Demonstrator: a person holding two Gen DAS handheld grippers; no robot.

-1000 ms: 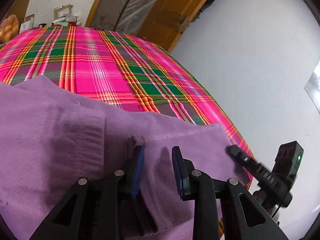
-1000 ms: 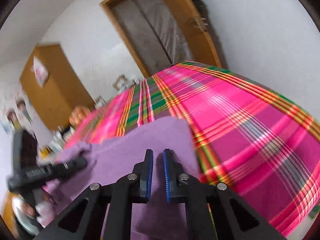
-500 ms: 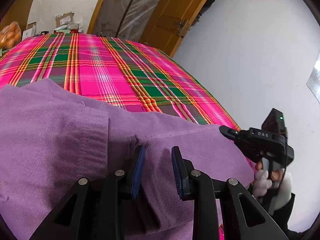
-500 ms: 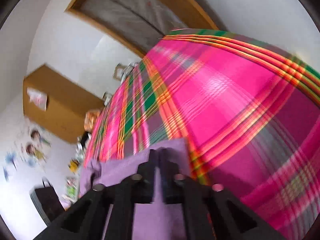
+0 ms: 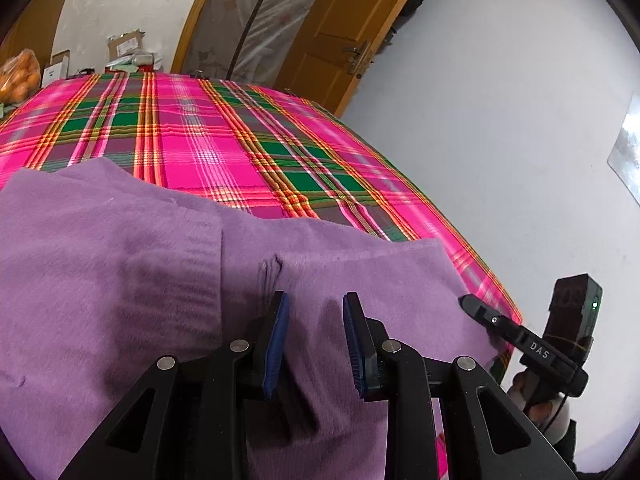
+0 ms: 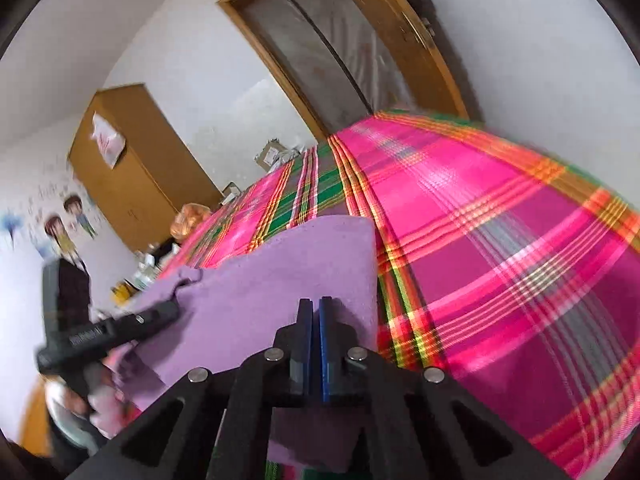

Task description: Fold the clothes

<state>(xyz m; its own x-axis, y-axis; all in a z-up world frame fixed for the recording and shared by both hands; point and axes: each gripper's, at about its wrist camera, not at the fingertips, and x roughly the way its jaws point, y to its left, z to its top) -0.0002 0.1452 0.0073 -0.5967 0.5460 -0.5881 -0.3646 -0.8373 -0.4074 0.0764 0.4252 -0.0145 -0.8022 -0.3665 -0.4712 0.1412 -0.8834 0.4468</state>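
- A pink and green plaid sheet [image 5: 224, 152] covers the bed under my grippers; white walls, a wooden door [image 5: 344, 36] and a brown wardrobe [image 6: 132, 172] stand beyond it.
- Cardboard boxes [image 5: 124, 46] and a bag of oranges [image 5: 18, 76] sit past the far edge of the bed.
- The purple garment [image 5: 120, 272] lies on the near part of the sheet.
- My left gripper [image 5: 316, 332] holds a raised fold of it between partly spread jaws.
- My right gripper [image 6: 315, 320] is clamped tight on the garment's near edge.

Right tongs [image 6: 315, 308] pinch the purple garment [image 6: 280, 280] on the plaid cloth [image 6: 500, 240].
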